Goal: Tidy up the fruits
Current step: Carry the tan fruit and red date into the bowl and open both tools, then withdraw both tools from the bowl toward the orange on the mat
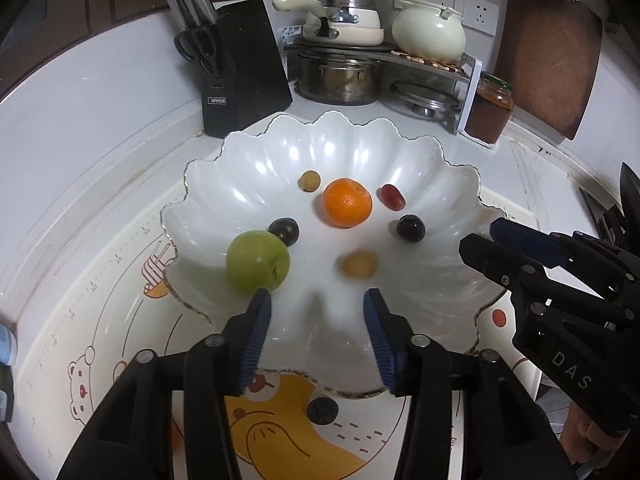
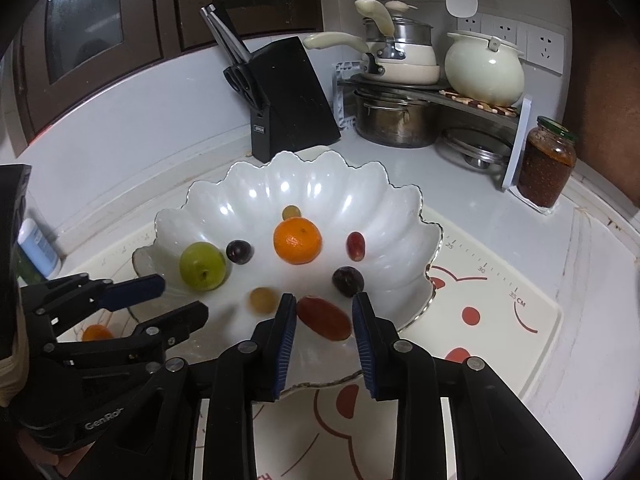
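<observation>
A white scalloped bowl (image 1: 452,160) (image 2: 400,196) holds an orange (image 1: 347,202) (image 2: 297,240), a green fruit (image 1: 258,261) (image 2: 202,266), two dark plums, a red grape (image 1: 393,197) and a small tan fruit (image 1: 310,181). My left gripper (image 1: 318,308) (image 2: 180,300) hangs open over the bowl's near side with nothing between its fingers. A blurred yellow-brown fruit (image 1: 359,265) (image 2: 263,300) lies just beyond it. My right gripper (image 2: 324,304) (image 1: 478,238) stands open over the bowl's right side. A red oblong fruit (image 2: 324,318) lies on the bowl floor between its fingertips.
A dark fruit (image 1: 322,410) lies on the cartoon mat (image 1: 100,320) before the bowl, and a small orange one (image 2: 96,333) at its left. Behind stand a knife block (image 1: 244,76), a rack of pots (image 1: 344,76), a sauce jar (image 1: 490,108) and a cutting board (image 1: 552,48).
</observation>
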The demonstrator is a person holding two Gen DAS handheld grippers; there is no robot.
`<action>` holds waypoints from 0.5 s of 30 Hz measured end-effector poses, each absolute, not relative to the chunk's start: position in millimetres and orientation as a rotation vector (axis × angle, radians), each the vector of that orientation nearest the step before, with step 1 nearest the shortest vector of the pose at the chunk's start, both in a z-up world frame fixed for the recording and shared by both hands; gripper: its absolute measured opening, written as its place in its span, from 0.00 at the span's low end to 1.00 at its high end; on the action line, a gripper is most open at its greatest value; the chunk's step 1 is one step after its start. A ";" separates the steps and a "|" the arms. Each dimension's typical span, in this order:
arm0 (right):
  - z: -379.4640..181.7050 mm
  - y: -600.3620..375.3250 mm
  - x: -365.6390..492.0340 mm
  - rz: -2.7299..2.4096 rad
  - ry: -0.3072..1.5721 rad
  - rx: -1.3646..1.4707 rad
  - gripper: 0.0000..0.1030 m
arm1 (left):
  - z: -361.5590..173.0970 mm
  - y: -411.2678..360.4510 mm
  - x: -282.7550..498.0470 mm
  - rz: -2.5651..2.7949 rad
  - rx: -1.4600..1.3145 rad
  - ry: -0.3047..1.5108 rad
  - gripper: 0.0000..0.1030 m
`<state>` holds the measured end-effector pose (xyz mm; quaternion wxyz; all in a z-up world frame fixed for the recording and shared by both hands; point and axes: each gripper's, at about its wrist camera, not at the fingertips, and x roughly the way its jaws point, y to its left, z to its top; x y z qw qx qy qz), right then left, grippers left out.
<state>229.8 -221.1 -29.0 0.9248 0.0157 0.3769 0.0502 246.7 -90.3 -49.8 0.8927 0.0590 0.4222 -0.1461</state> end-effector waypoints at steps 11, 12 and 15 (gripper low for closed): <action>-7.5 -206.0 211.2 0.049 0.696 -0.007 0.68 | -34.2 -67.7 227.0 -0.244 0.133 0.830 0.78; -6.0 -204.1 208.9 0.050 0.692 -0.004 0.68 | -31.7 -64.6 224.6 -0.235 0.137 0.821 0.80; -2.3 -197.6 202.3 0.050 0.682 0.000 0.68 | -26.1 -55.4 216.2 -0.211 0.147 0.802 0.82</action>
